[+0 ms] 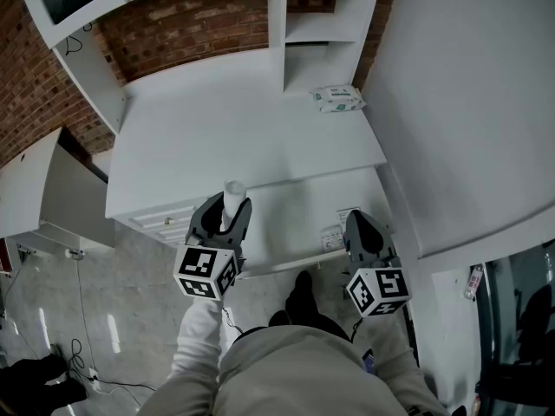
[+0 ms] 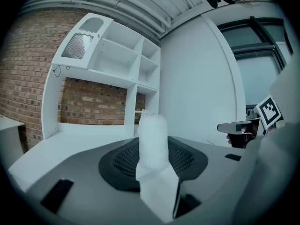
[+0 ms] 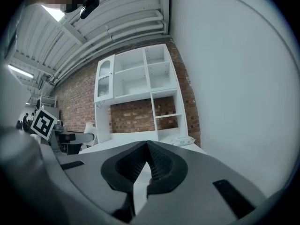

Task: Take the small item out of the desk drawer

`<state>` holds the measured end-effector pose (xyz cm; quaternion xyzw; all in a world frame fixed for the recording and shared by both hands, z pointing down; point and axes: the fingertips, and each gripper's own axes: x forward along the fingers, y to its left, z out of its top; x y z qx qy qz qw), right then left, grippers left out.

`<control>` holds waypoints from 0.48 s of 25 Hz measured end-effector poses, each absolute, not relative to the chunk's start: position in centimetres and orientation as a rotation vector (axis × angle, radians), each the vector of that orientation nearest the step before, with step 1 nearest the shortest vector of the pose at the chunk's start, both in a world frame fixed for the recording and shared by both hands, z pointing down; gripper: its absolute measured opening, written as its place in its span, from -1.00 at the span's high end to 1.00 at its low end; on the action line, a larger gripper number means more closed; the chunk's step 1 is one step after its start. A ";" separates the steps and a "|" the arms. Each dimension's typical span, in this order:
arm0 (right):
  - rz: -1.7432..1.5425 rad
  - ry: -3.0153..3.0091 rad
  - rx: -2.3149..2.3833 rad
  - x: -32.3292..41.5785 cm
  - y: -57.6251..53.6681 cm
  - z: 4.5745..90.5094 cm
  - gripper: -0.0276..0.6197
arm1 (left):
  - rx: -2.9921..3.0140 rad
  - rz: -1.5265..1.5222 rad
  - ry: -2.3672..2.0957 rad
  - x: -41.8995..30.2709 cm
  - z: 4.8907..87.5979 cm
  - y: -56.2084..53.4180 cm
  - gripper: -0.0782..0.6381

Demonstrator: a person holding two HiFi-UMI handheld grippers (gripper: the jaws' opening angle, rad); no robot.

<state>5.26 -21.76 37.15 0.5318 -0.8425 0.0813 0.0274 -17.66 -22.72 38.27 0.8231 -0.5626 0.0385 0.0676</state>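
Soft, even, cool light. A ceiling lamp glares. Gripper views bend at dark edges; the small item is blurred.

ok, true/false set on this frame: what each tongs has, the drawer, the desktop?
1. The left tongs grip a white cylinder. True.
2. The right tongs hold something too. False: they are shut and empty.
3. A pack of wipes lies on the desktop, by the shelf unit. True.
4. The drawer is pushed in. False: it stands pulled out, with small items at its right end.
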 end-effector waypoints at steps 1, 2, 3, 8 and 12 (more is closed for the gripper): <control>0.238 -2.611 1.630 5.1 -21.7 37.0 0.83 | 2.480 0.111 -1.698 -17.8 38.1 -22.6 0.26; 0.225 -2.618 1.620 4.9 -21.7 36.8 0.83 | 2.480 0.106 -1.701 -17.8 38.0 -22.4 0.26; 0.215 -2.622 1.612 4.8 -21.6 36.7 0.83 | 2.479 0.103 -1.704 -17.9 38.0 -22.3 0.26; 0.194 -2.614 1.598 4.5 -21.2 36.7 0.83 | 2.473 0.101 -1.717 -18.1 37.9 -22.0 0.26; 0.170 -2.617 1.572 4.4 -21.0 36.6 0.83 | 2.477 0.089 -1.725 -18.2 37.6 -21.8 0.26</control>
